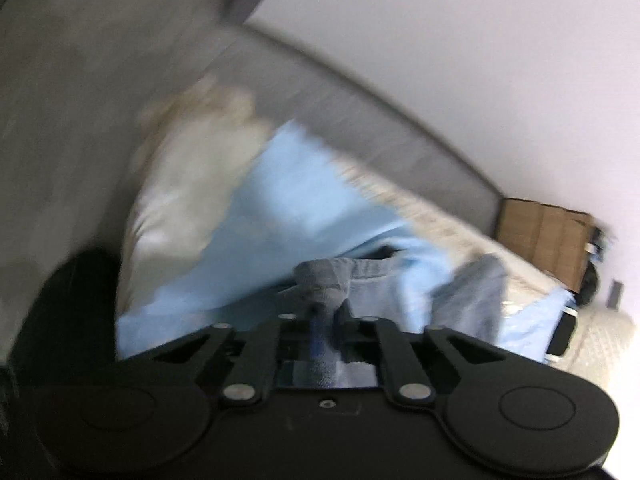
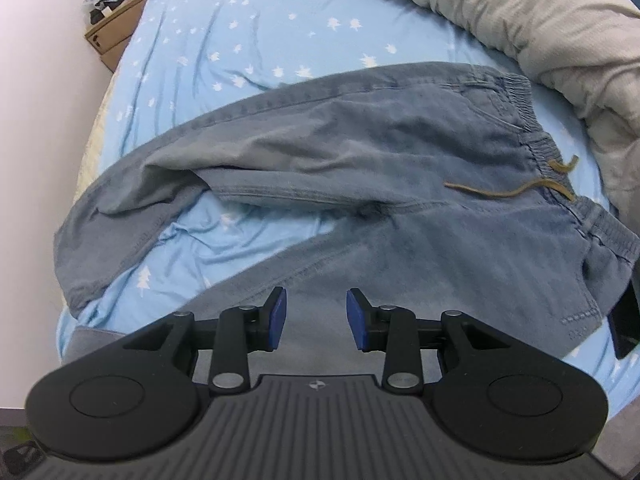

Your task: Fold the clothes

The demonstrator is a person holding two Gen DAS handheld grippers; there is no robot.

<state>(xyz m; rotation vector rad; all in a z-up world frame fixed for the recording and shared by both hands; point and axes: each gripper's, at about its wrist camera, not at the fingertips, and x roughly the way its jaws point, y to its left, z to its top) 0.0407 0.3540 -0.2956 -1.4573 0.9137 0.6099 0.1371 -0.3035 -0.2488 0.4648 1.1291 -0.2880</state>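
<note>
Grey-blue denim pants (image 2: 360, 152) with an elastic waistband and a tan drawstring (image 2: 516, 190) lie spread on a light blue star-print bed sheet (image 2: 248, 40), waist to the right, legs splayed to the left. My right gripper (image 2: 316, 316) is open and empty, its blue pads (image 2: 278, 316) just above the near leg. In the blurred left wrist view, my left gripper (image 1: 324, 312) is shut on a bunched piece of the pants fabric (image 1: 324, 280) and holds it up over the sheet (image 1: 288, 216).
A grey rolled duvet (image 2: 520, 20) runs along the far right of the bed. A cardboard box (image 2: 116, 36) and dark items stand beside the bed at the white wall. A cream pillow (image 1: 188, 168) and a grey headboard (image 1: 360, 128) show in the left view.
</note>
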